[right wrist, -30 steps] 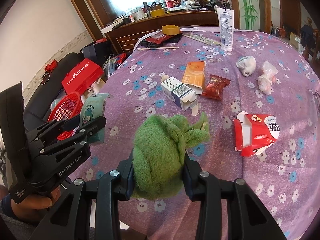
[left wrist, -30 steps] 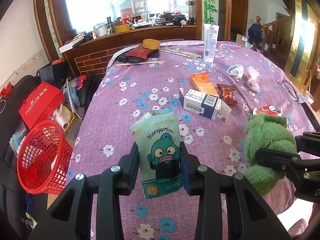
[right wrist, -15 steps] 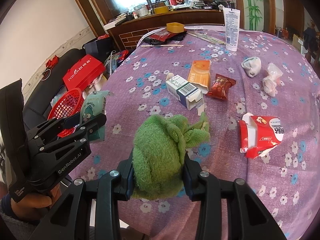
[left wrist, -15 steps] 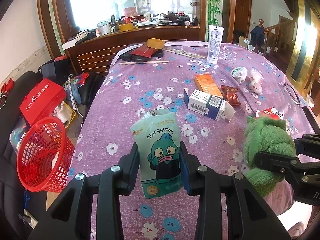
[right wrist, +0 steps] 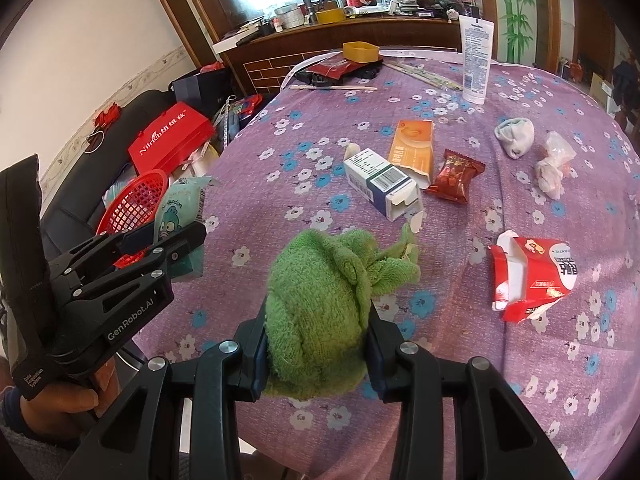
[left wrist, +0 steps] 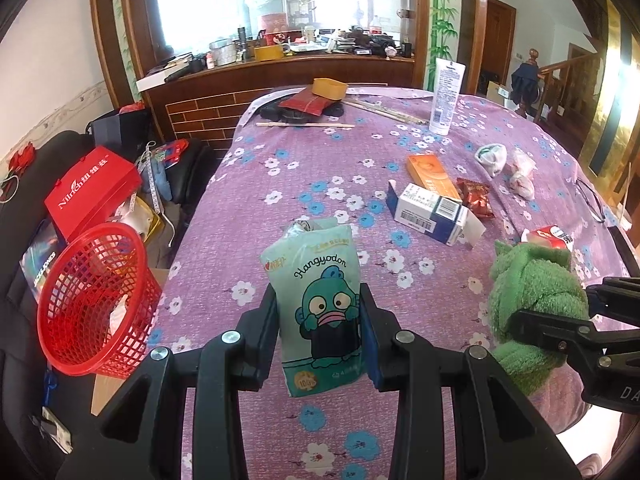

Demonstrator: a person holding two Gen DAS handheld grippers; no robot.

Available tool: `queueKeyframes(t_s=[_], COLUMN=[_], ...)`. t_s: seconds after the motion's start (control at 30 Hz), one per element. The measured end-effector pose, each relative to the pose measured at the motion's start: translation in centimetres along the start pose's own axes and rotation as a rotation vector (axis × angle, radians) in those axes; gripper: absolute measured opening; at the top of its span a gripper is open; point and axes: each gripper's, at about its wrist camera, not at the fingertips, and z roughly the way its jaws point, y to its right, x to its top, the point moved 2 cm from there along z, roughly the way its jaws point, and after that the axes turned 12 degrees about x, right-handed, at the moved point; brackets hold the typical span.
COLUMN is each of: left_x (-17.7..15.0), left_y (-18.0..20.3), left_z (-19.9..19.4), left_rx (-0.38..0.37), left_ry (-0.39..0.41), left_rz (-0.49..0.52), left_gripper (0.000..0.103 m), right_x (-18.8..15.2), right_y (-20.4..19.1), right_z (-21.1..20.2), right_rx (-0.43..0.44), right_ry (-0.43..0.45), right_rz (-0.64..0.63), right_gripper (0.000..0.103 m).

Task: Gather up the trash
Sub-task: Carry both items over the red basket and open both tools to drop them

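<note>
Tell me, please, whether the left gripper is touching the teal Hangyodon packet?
Touching: in the left wrist view the left gripper has both fingers pressed against the sides of the Hangyodon packet, holding it upright.

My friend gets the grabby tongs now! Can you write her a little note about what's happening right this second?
Left tongs: shut on the Hangyodon packet, held above the purple table.
Right tongs: shut on the green cloth.
Red basket: off the table's left edge, something pale inside.
Done: packet picked up, not yet dropped in.
Left on the table: white-blue box, orange box, red wrapper, torn red carton, crumpled wads.
</note>
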Motion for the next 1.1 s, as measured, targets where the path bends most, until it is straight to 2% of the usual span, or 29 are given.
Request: queueKeyframes(t_s=[0.23,0.53,0.83,1.1], left_x=[0.7,1.9,-1.0,-2.5], left_y=[-3.9,-13.9,-23.7,-27.9], left_z=[-0.7,-1.8,0.7,3.6], left_rx=[0.011,0.096,0.176,0.178], left_ry=[0.014,0.037,-0.056,-0.119], left_rz=[-0.084,-0.273,-0.431,-0.447], left_gripper=[0.035,0.035,0.036,0.037], right_x=[1.3,5.4,10.1,12.7], right_y=[-1.2,-6.1,-15.3,-21.5], right_z=[0.8,2.9,8.2,15.3], right_rx=[0.008,0.084,0.208,0.249], right_ry=[-0.011,-0.033,-0.069,-0.129], right_rz=[-0.028,-0.129,-0.284,-0.364], right_gripper=[0.042,0.042,0.043,0.043])
